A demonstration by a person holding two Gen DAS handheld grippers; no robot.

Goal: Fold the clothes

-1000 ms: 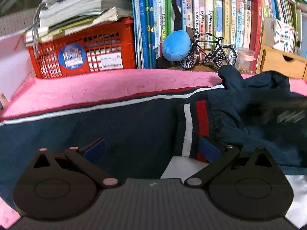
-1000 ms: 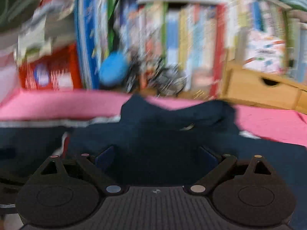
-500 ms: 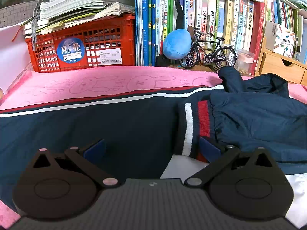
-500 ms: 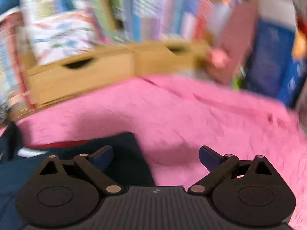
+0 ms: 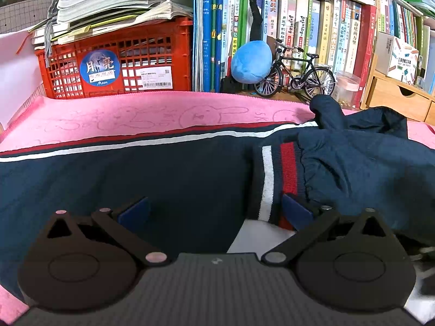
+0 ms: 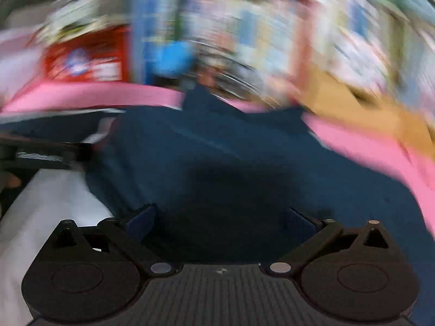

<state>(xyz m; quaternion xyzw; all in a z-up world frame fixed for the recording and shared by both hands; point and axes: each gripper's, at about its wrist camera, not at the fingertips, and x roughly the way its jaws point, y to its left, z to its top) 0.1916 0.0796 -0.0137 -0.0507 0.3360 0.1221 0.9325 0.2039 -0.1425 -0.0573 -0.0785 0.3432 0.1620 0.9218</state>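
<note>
A navy jacket [image 5: 163, 179] with red and white stripes lies on a pink towel [image 5: 136, 116]. Its sleeve [image 5: 367, 168] is folded across the body, the striped cuff [image 5: 274, 176] pointing at me. My left gripper [image 5: 214, 212] is open and empty, low over the jacket, its right finger beside the cuff. The right wrist view is blurred by motion: my right gripper [image 6: 221, 222] is open and empty over the navy jacket [image 6: 217, 157]. The left gripper shows at the left edge of that view [image 6: 40, 154].
A red crate [image 5: 117, 62] with stacked papers, a row of books [image 5: 312, 35], a blue plush [image 5: 251, 61], a model bicycle [image 5: 296, 74] and wooden drawers [image 5: 394, 100] line the back edge. White lining [image 5: 258, 233] shows under the cuff.
The left gripper has stayed put. The right gripper let the sleeve down across the jacket, swung away to the right over the bare towel, and is now back over the jacket, moving fast.
</note>
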